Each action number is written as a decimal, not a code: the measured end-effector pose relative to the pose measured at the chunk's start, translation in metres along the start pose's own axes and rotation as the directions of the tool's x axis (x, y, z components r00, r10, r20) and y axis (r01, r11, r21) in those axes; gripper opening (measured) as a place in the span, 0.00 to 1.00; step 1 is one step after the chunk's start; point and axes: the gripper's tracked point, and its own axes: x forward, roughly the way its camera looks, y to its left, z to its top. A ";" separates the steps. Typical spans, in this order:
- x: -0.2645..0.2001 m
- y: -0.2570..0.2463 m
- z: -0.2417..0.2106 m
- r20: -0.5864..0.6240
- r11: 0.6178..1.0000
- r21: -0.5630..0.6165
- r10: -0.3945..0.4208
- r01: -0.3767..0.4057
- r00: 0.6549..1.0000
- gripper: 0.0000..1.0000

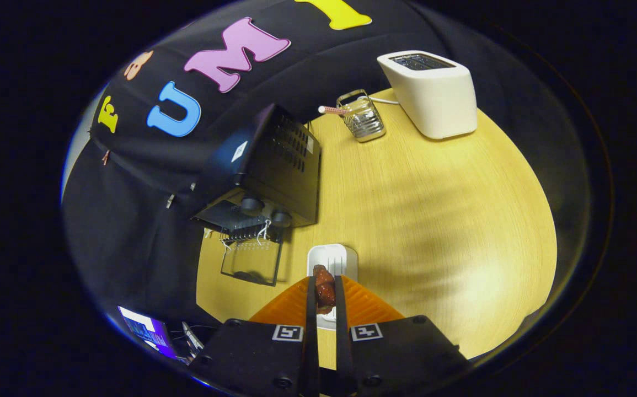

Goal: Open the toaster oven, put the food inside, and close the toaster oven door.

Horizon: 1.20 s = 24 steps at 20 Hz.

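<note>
A round pale wooden table (434,220) is seen, lit brightly on one side, with black cloth wall (130,220) hung behind.

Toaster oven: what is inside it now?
The toaster oven stands with its door open, but its inside is dark and hidden from here. The food is between the tongs, above the tray.

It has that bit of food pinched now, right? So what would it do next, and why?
Probably lift the food clear of the white dish and swing it towards the toaster oven. The gripper looks shut on the piece just over the dish, and the oven's glass door already hangs open beside it, so nothing else seems to need doing first.
</note>
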 end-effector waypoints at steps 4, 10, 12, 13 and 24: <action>-0.015 0.059 -0.014 0.098 0.999 0.006 0.034 -0.034 0.995 0.17; 0.009 0.153 -0.049 0.166 0.989 0.070 0.116 -0.129 0.979 0.16; 0.025 0.177 -0.055 0.185 0.987 0.078 0.121 -0.137 0.975 0.17; 0.034 0.188 -0.056 0.197 0.985 0.084 0.130 -0.149 0.972 0.16; 0.132 0.247 -0.023 0.309 0.950 0.231 0.134 -0.211 0.942 0.16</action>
